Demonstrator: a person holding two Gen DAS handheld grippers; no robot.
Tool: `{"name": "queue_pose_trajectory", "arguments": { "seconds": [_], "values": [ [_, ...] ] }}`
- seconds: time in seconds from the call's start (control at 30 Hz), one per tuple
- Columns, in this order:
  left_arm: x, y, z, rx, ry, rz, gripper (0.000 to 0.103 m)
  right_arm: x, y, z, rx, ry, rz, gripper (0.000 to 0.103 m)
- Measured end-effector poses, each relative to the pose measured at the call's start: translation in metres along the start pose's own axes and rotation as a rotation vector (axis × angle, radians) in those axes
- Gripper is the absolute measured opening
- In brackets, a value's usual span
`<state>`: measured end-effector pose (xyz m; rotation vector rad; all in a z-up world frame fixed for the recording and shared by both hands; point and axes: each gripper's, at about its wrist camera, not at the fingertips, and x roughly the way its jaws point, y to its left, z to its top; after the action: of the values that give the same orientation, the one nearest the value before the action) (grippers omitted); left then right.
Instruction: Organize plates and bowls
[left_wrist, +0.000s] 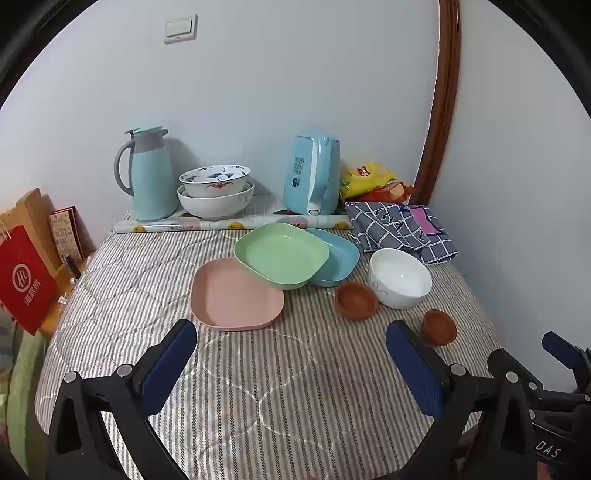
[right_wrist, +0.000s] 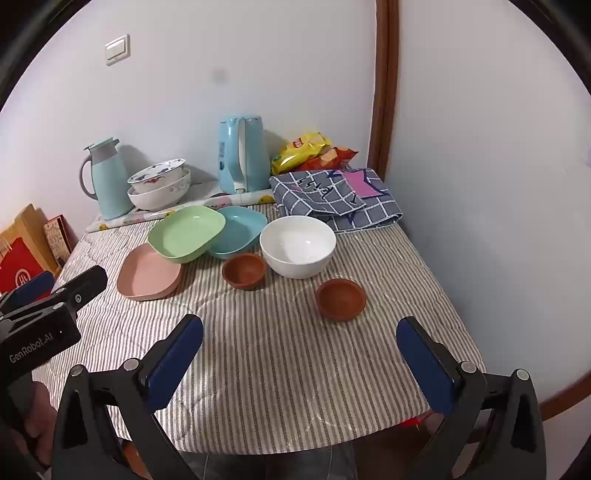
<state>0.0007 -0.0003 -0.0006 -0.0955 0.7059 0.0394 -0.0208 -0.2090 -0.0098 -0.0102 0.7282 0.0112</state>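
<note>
Left gripper (right_wrist: 55, 291) reads "GenRobot.AI" — the red bag's (left_wrist: 26, 280) characters stay unreadable.

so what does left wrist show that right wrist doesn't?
Only left wrist: the right gripper at its right edge, and the whole red bag at the left.

Only right wrist: the left gripper at its left edge, and part of the person's hand under it.

Both: pink plate, green plate leaning on the pink and blue plates, blue plate, white bowl, two brown bowls, stacked patterned bowls, kettle. Both grippers' jaws are open, holding nothing.
</note>
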Motion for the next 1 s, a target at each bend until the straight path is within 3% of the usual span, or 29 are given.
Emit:
{"name": "queue_pose_trajectory", "arguments": {
  "seconds": [1.0],
  "values": [
    [-0.014, 0.002, 0.000, -0.001, -0.037, 0.022, 0.103, -0.007, -0.002, 0.002, 0.024, -0.004, 0.005, 0.103]
  ]
}}
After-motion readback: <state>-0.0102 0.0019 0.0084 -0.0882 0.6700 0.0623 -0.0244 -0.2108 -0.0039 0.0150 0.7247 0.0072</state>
